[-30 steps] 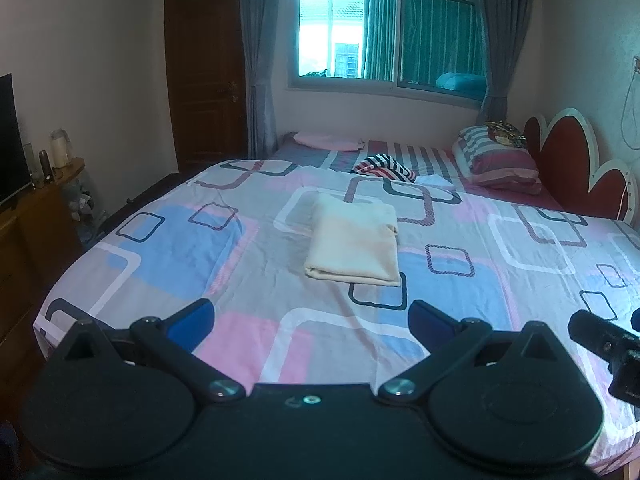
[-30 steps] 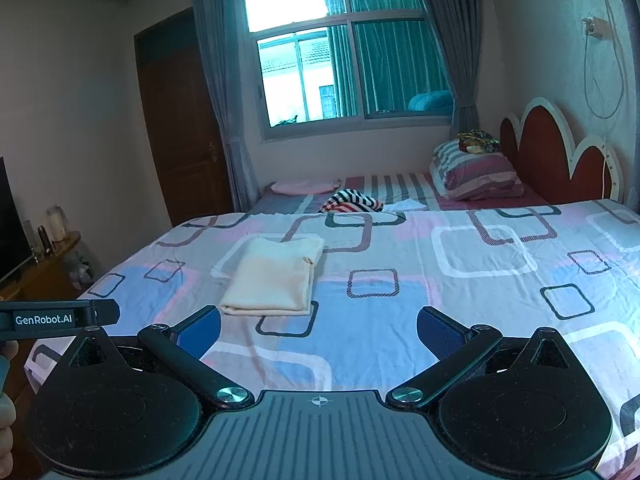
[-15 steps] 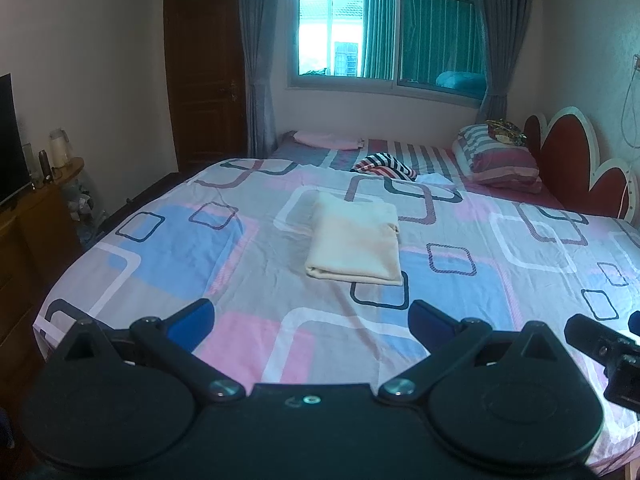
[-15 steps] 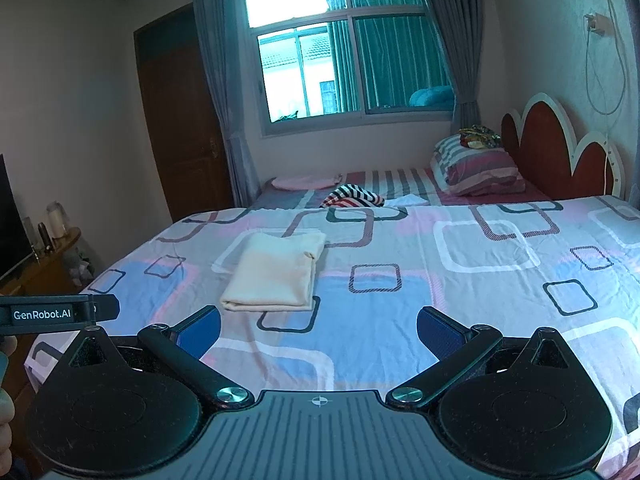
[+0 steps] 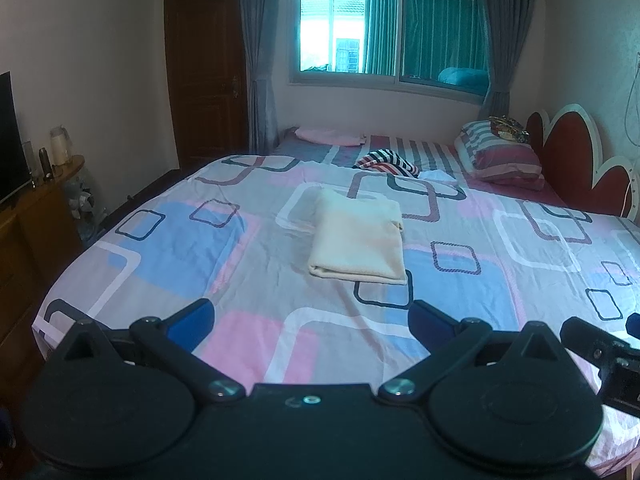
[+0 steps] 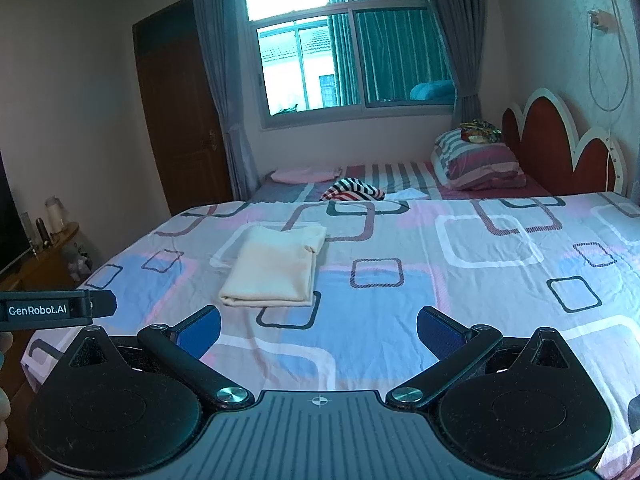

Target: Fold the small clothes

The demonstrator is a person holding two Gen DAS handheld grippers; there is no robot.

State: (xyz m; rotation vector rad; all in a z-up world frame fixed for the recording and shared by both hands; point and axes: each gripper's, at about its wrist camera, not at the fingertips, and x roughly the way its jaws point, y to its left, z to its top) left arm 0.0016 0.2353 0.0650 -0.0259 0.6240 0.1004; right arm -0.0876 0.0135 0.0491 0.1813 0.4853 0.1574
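Little had changed since the earlier frames: both views had crept only slightly, and the cream garment lay exactly where it had been. It sat folded into a neat rectangle on the patterned bedsheet, about mid-bed and well ahead of both tools. Its long axis ran away from the cameras toward the window, with the thick folded edge nearest and the looser end pointing at the far side; in the right wrist view the garment leaned a little to the right as it receded. The left gripper hung over the near edge of the bed, jaws spread wide with nothing between them. The right gripper was likewise released and empty. A striped garment lay crumpled beyond, near the striped pillow.
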